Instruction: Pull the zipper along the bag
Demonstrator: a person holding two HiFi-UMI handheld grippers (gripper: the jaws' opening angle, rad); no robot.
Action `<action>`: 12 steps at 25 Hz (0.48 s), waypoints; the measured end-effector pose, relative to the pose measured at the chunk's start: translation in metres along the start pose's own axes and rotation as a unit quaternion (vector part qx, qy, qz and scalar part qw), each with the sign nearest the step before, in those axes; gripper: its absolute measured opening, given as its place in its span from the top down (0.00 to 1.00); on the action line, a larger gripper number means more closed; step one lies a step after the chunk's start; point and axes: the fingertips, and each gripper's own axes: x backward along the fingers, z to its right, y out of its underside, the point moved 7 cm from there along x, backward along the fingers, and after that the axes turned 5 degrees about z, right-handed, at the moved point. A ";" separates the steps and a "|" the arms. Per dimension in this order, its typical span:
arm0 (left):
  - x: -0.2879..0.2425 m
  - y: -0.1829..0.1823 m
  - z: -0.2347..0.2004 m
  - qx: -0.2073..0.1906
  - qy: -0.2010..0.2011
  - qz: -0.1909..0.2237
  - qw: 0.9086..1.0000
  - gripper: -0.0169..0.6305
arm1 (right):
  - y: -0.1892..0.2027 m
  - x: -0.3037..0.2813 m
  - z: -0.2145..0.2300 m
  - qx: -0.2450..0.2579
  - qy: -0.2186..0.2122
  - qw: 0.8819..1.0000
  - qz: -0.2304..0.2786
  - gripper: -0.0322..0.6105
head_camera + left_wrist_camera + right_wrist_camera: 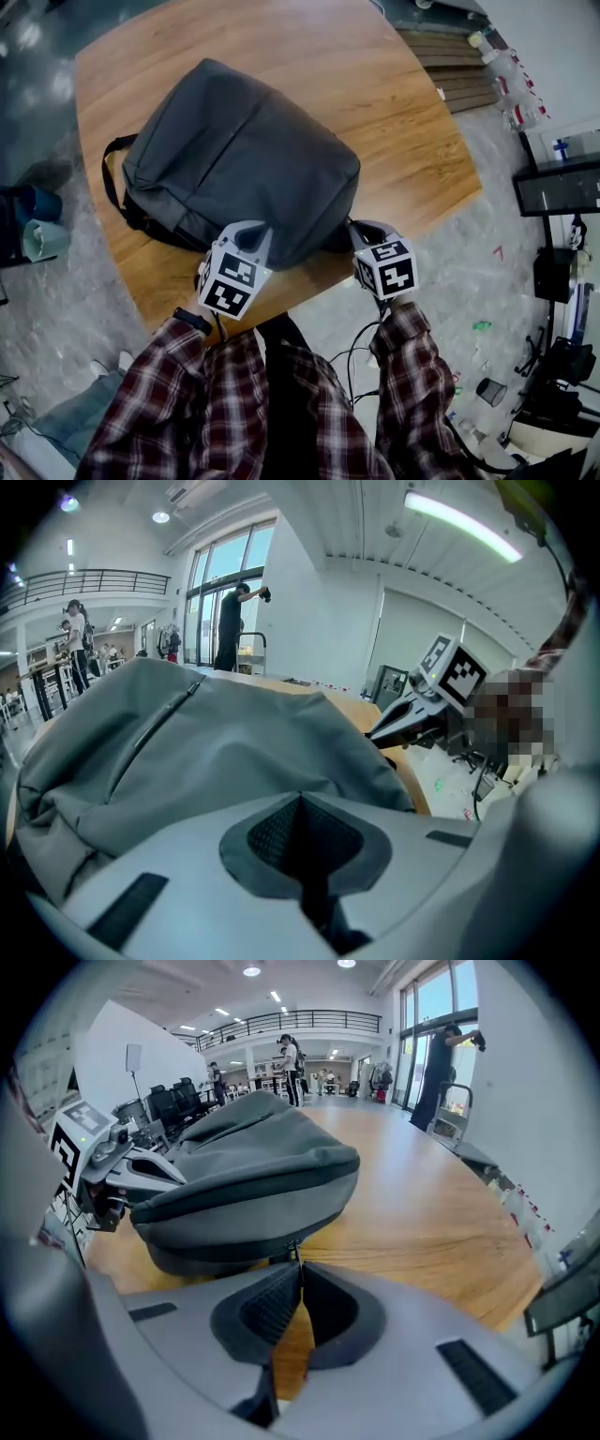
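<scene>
Grey backpack (239, 159) on wood table (375, 84). Head view: left gripper (246, 234) and right gripper (370, 234) both sit at the backpack's near edge. Left gripper view: jaws together, pinching backpack fabric. Right gripper view: jaws clamped on zipper pull (294, 1249) at backpack's lower seam.

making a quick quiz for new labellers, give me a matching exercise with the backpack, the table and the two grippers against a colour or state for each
1 backpack
2 table
3 left gripper
4 right gripper

a light brown wood
b shut on the zipper pull
c dark grey, lying on the table
d shut on backpack fabric at the near edge

Pairs: 1-c, 2-a, 3-d, 4-b
</scene>
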 end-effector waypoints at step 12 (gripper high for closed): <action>0.010 -0.022 -0.060 0.051 -0.001 -0.100 0.994 0.96 | 0.031 0.018 -0.091 -0.082 -0.065 0.994 0.019 0.93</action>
